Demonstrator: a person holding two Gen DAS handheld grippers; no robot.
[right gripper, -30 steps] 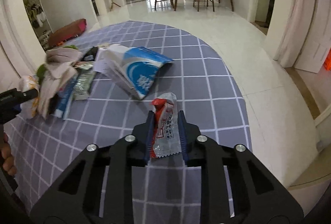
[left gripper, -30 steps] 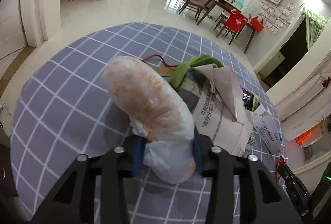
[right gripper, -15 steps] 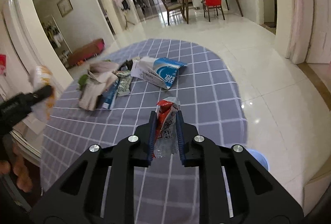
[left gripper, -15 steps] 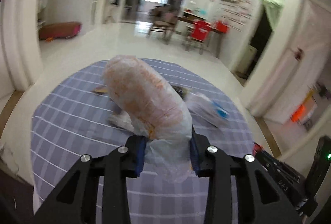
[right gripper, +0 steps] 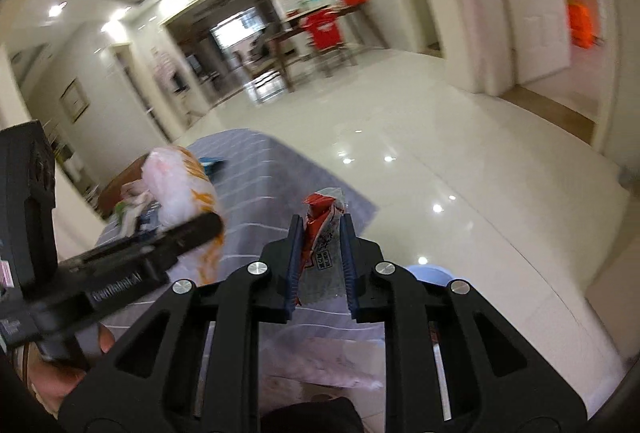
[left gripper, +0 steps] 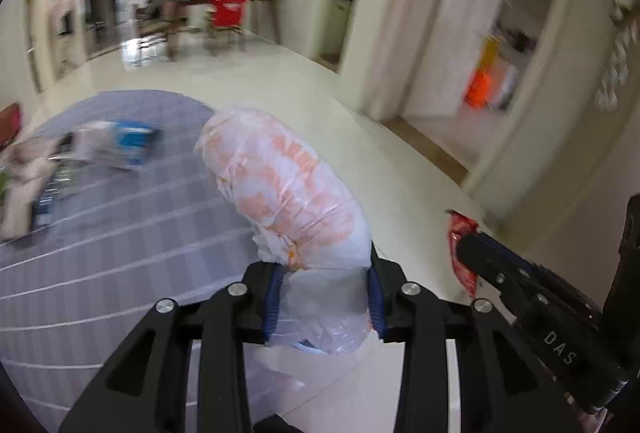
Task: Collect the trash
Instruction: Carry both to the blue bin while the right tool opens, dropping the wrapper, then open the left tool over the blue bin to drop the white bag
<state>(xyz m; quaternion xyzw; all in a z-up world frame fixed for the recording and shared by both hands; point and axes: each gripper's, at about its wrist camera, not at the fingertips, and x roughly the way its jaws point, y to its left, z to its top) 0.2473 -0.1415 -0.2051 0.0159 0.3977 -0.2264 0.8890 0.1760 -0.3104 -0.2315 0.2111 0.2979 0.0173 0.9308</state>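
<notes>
My left gripper [left gripper: 324, 297] is shut on a crumpled white and orange plastic bag [left gripper: 288, 201], held up over the right edge of the checked table [left gripper: 100, 225]. The same bag [right gripper: 180, 189] and the left gripper [right gripper: 208, 223] show at the left of the right wrist view. My right gripper [right gripper: 320, 261] is shut on a small red and clear snack wrapper [right gripper: 322, 229]. In the left wrist view it [left gripper: 460, 249] sits at the right with the red wrapper [left gripper: 460, 245] in it. A pile of paper and wrappers [left gripper: 48, 169] lies blurred at the table's far left.
A blue and white packet [left gripper: 128, 141] lies on the table beside the pile. A pale blue round rim [right gripper: 430, 273] shows low behind the right gripper. White plastic [right gripper: 320, 361] lies under it. Glossy white floor [right gripper: 440, 161] spreads right. Dining chairs and table [right gripper: 320, 37] stand far back.
Both grippers have swung right and away from the pile, each still holding its piece. The table now lies left and the floor fills the right. The two grippers have come closer together.
</notes>
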